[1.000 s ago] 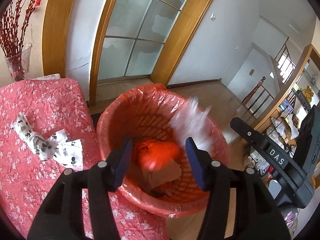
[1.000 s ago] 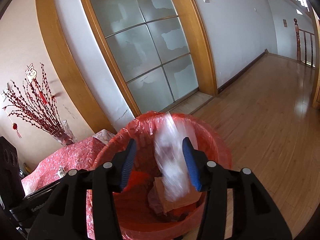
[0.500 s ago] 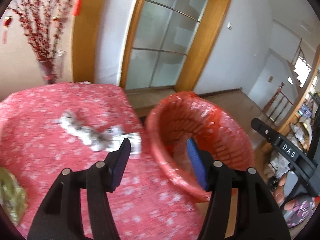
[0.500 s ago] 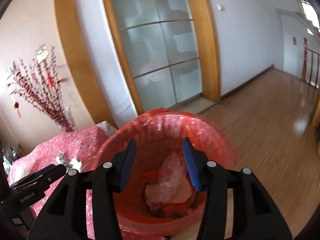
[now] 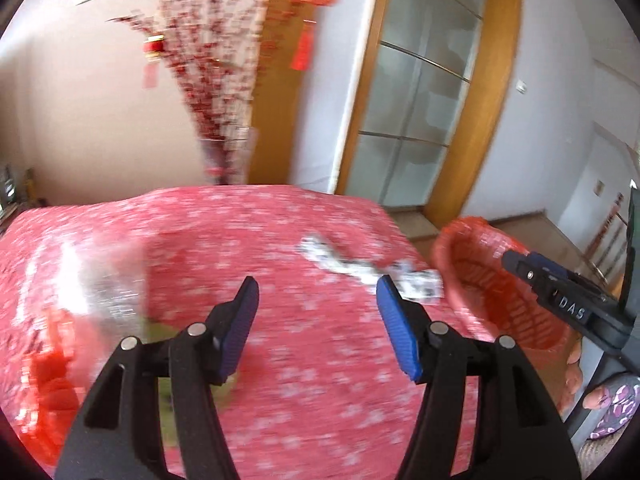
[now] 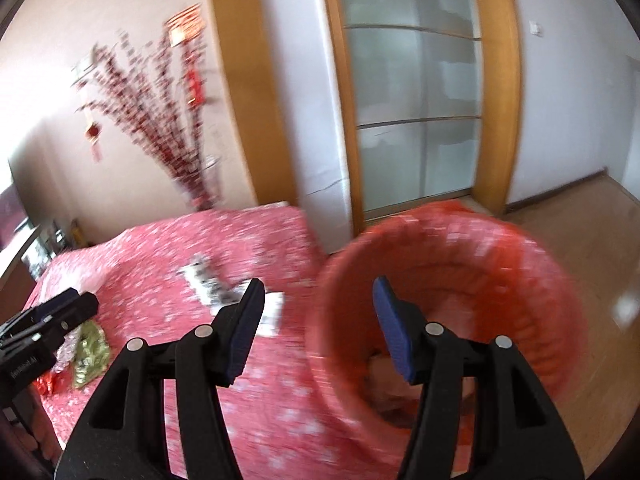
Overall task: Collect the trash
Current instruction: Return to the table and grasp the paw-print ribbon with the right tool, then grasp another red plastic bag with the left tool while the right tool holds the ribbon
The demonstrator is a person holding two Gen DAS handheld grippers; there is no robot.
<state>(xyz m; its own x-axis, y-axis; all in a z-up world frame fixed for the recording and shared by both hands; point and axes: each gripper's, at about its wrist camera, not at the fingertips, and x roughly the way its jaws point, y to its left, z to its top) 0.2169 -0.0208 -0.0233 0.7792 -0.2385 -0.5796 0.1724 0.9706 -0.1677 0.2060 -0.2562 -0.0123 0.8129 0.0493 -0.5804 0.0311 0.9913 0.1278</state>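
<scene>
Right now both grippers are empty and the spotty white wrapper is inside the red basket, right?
Not quite. Both the left gripper and right gripper are empty, but the spotty white wrapper lies on the red tablecloth, beside the red basket, not in it. The right wrist view shows this.

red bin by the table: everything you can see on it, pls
The red bin is a round, open-topped basket with a slatted wall, as it looks plastic, lined with a thin red plastic bag that folds over the rim. It stands upright beside the corner of the table with the red flowered cloth. Crumpled pale trash lies at the bottom; the blur hides detail. No gripper touches it.
</scene>
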